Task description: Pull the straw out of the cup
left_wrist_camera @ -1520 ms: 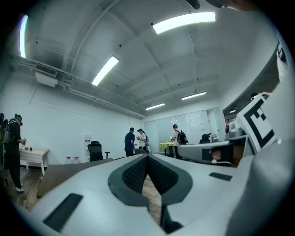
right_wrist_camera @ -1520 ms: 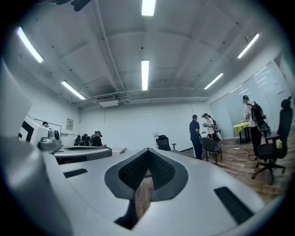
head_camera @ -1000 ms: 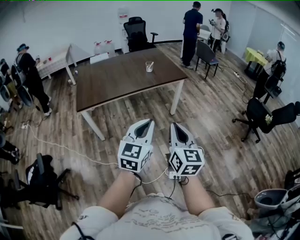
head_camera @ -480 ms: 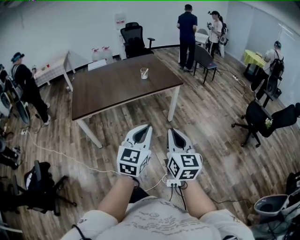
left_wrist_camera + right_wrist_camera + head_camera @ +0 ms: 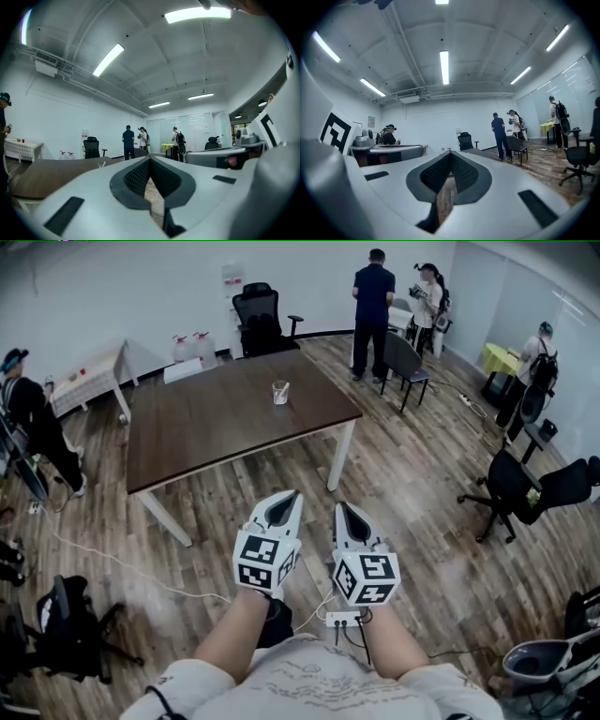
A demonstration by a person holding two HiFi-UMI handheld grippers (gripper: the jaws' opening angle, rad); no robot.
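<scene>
A clear cup (image 5: 280, 392) with a straw in it stands on the dark brown table (image 5: 206, 427), toward its far side. In the left gripper view the cup (image 5: 101, 164) shows small above the table edge. My left gripper (image 5: 293, 494) and right gripper (image 5: 340, 506) are held side by side over the floor, well short of the table. Both have their jaws closed tip to tip with nothing between them.
A black office chair (image 5: 255, 320) stands behind the table. Two people (image 5: 373, 296) stand by a chair (image 5: 405, 362) at the back right. Another person (image 5: 28, 418) is at the left. More chairs (image 5: 525, 488) stand at the right. A white cable (image 5: 112, 563) lies on the floor.
The view has shifted: the table and cup now sit further left and slightly nearer. Both grippers keep their pose, shut and side by side.
</scene>
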